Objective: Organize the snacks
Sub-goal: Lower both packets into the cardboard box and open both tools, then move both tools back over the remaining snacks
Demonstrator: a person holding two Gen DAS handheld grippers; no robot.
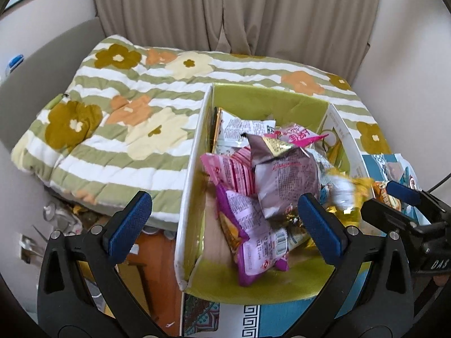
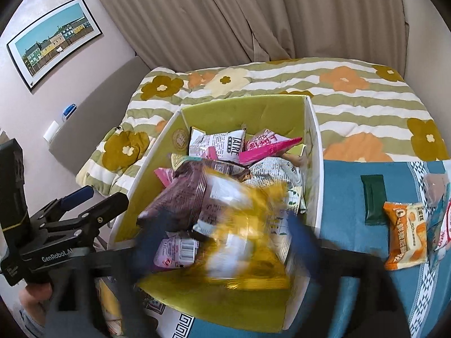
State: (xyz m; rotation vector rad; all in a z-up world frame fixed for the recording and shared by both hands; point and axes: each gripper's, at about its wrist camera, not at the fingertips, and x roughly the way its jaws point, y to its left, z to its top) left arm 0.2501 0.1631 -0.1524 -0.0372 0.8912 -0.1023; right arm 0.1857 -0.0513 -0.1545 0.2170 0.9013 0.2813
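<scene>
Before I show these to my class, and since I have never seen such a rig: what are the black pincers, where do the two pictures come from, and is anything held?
A person holds a hand-operated claw in each hand, and each carries a wide-angle camera looking along its fingers. One picture comes from the left claw, the other from the right claw. Both claws stand open above a green box full of snack packets. A blurred yellow packet lies between the right claw's fingers, apparently let go. An orange packet and a dark green bar lie on the blue cloth beside the box. Nothing is gripped.
</scene>
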